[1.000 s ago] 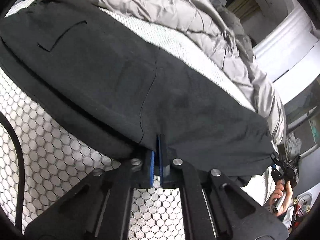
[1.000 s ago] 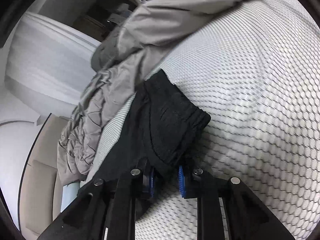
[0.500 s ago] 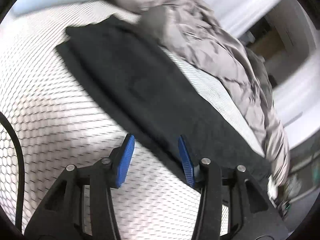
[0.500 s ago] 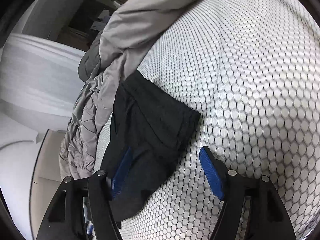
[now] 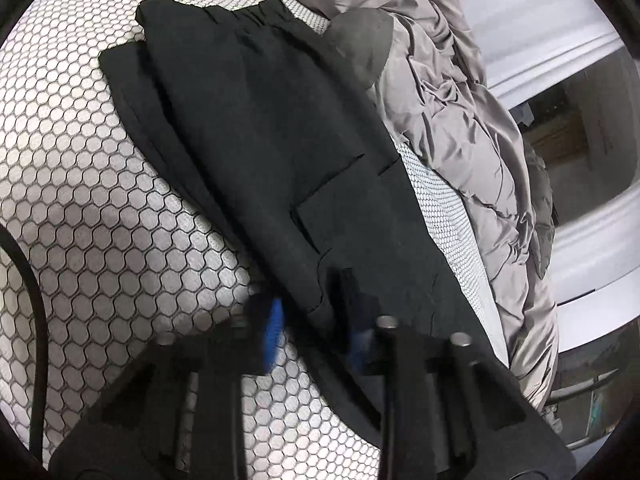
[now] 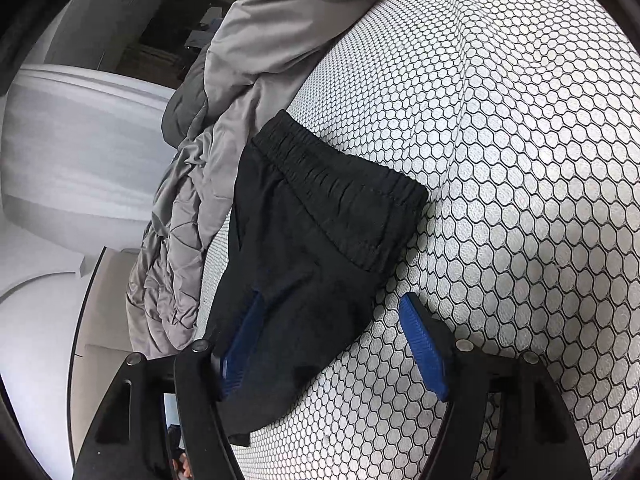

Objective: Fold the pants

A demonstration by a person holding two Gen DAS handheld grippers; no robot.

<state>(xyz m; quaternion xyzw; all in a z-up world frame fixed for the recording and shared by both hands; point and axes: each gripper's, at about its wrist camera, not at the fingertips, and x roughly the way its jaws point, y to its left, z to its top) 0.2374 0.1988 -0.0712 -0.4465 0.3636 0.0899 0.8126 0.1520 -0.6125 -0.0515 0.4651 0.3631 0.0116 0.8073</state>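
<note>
Bed cover (image 5: 100, 208): a white sheet with a black honeycomb print is spreading across both views, bulging toward the right wrist camera (image 6: 520, 184).
Duvet (image 5: 472, 128): a grey quilted cover is lying crumpled along the far side of the bed, running just beside the long far edge of the garment; in the right wrist view it (image 6: 240, 72) is bunching up at the upper left.
Pants (image 5: 288, 152): black, lying flat on the bed cover as a long narrow strip, layers stacked with a lower layer peeking out along the near left edge. The elastic waistband is sitting at the far end in the left wrist view; in the right wrist view the pants (image 6: 320, 256) are showing that gathered waistband facing the camera.
Left gripper (image 5: 314, 330): blurred, jaws parted a moderate way and straddling the near edge of the pants; the blue pads are not pressing on the cloth, so it is gripping nothing.
Right gripper (image 6: 332, 344): jaws spread wide, gripping nothing, one blue pad (image 6: 242, 344) lying over the black fabric, the other sitting over the bare honeycomb sheet.
Cable (image 5: 36, 320): a black cord is curving down the left edge of the left wrist view.
</note>
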